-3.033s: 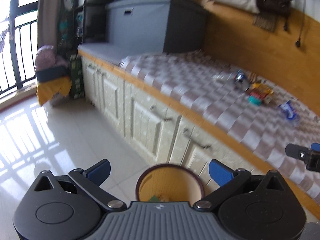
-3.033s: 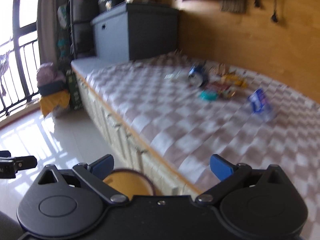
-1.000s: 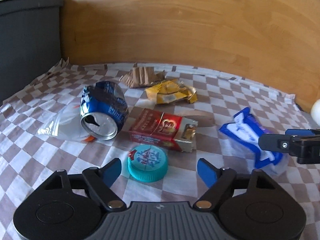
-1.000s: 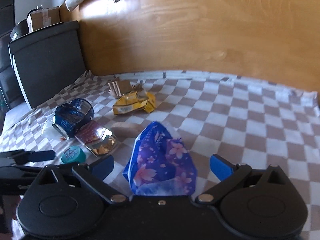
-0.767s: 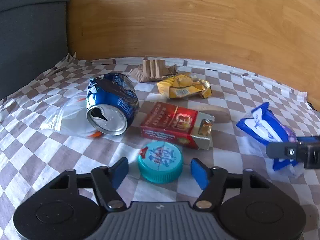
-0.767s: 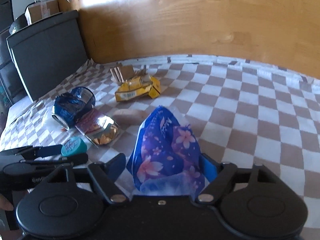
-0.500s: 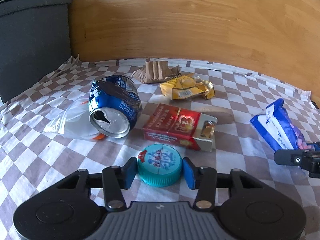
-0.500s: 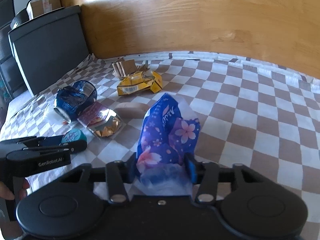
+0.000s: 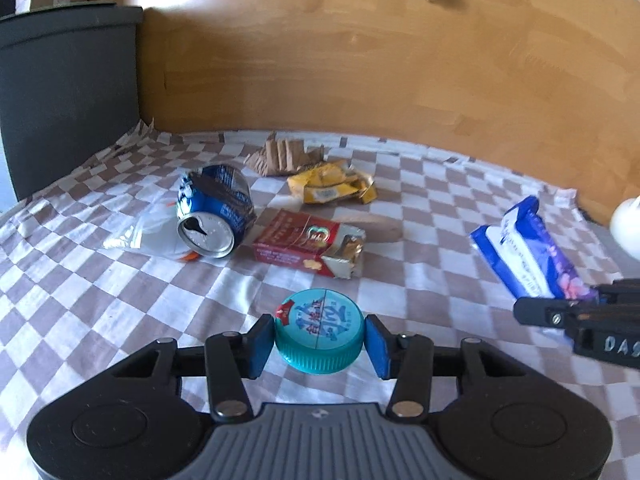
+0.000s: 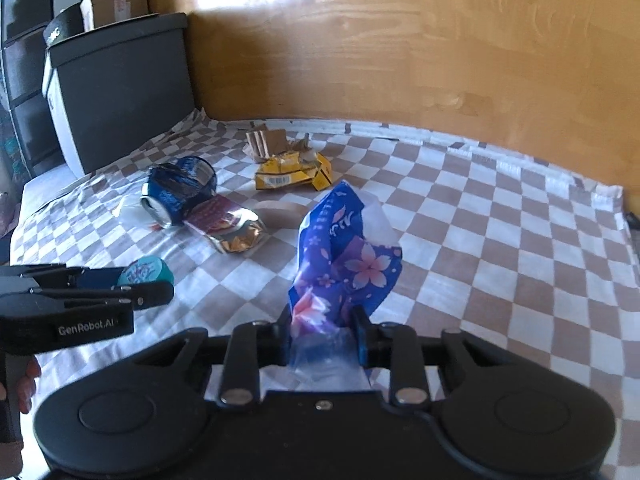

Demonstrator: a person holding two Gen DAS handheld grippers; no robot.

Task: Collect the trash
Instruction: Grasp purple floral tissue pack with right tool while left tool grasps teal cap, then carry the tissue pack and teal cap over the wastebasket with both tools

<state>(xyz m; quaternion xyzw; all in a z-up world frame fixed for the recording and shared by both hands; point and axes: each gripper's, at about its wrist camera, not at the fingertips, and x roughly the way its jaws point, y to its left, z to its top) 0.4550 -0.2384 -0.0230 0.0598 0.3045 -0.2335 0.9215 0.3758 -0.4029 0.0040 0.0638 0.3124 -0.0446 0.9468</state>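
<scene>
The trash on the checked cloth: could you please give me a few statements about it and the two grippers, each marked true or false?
1. The left gripper has the teal bottle cap between its pads. True.
2. The right gripper is empty. False: its jaws are closing on the blue floral wrapper, which is pinched between them.
3. The crushed blue can lies on its side, its opened top facing the left wrist camera. True.
4. The red cigarette pack stands upright on end. False: it lies flat on the checked cloth.
5. The yellow wrapper lies nearer the wooden wall than the red pack does. True.
</scene>
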